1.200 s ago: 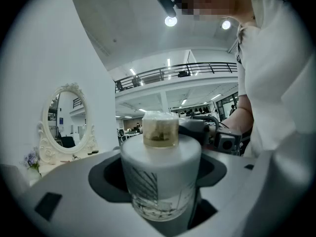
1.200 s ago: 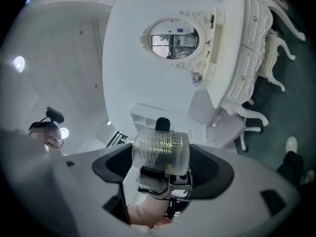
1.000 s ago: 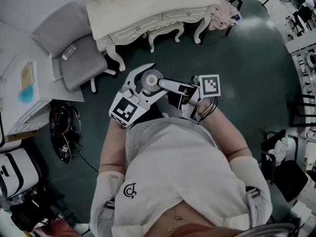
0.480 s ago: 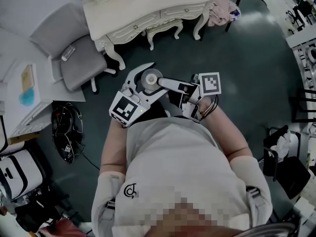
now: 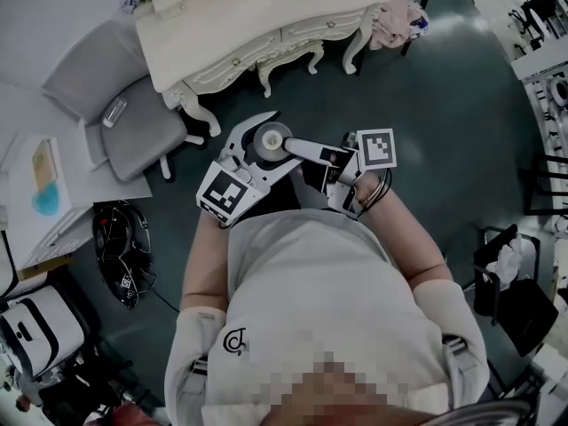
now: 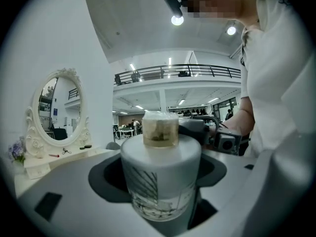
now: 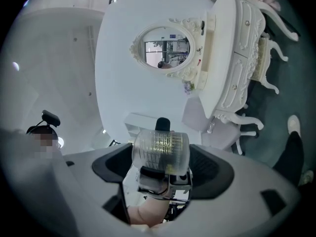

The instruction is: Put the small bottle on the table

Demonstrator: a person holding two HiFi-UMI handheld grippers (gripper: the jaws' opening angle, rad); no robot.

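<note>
A small white bottle (image 5: 270, 137) with grey print (image 6: 160, 181) is held upright in front of the person's chest, above the dark floor. My left gripper (image 5: 266, 145) is shut on its body. The bottle's clear ribbed cap (image 6: 160, 130) sits between the pads of my right gripper (image 5: 293, 149), which reaches in from the right and is shut on it (image 7: 160, 149). The white ornate dressing table (image 5: 257, 7) stands ahead, about a step away, and its oval mirror (image 6: 57, 105) shows in both gripper views.
A grey chair (image 5: 133, 122) stands left of the dressing table. A white shelf (image 5: 44, 176) lies at the far left, with black headphones and cables (image 5: 120, 256) on the floor below it. Pink cloth (image 5: 395, 20) hangs at the table's right end.
The table and chair have slid a little left in the head view. Both grippers and the bottle keep the same pose.
</note>
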